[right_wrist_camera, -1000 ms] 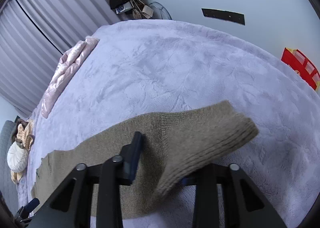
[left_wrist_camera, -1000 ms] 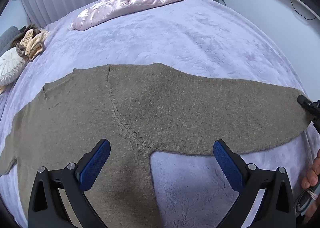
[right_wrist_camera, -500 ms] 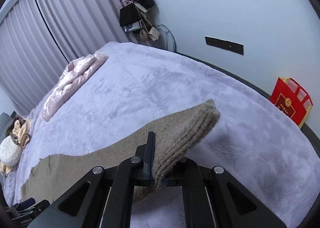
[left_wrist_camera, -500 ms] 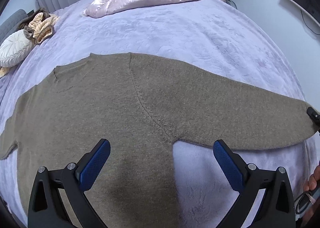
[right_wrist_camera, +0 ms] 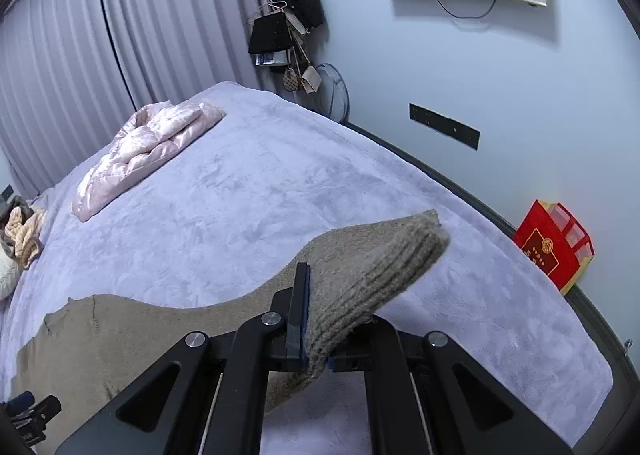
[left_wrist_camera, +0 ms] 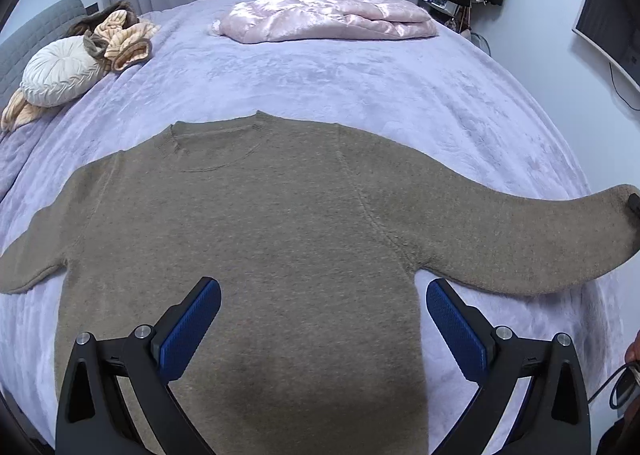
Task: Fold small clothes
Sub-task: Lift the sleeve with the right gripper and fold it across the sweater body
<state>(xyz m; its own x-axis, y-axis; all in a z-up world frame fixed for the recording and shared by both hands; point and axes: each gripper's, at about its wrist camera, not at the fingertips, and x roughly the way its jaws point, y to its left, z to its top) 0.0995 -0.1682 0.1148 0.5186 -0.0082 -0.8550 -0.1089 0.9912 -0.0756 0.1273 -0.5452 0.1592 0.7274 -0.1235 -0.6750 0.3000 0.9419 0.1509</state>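
A taupe knit sweater [left_wrist_camera: 256, 223] lies face up and spread flat on the lavender bed, neck towards the far side, both sleeves stretched out sideways. My left gripper [left_wrist_camera: 324, 315] is open and empty, hovering above the sweater's lower body. My right gripper [right_wrist_camera: 316, 319] is shut on the ribbed cuff of the sweater's right sleeve [right_wrist_camera: 372, 255] and holds it lifted off the bed. The tip of that gripper shows at the sleeve end in the left wrist view [left_wrist_camera: 634, 202].
A folded pink quilted jacket [left_wrist_camera: 332, 11] lies at the far side of the bed [left_wrist_camera: 360, 87]. A white round cushion [left_wrist_camera: 56, 71] and a beige garment [left_wrist_camera: 124, 39] sit far left. A red bag [right_wrist_camera: 554, 245] stands on the floor beside the bed's right edge.
My left gripper has moved left over the sweater's body, still open. My right gripper has closed on the sleeve cuff and raised it off the bed.
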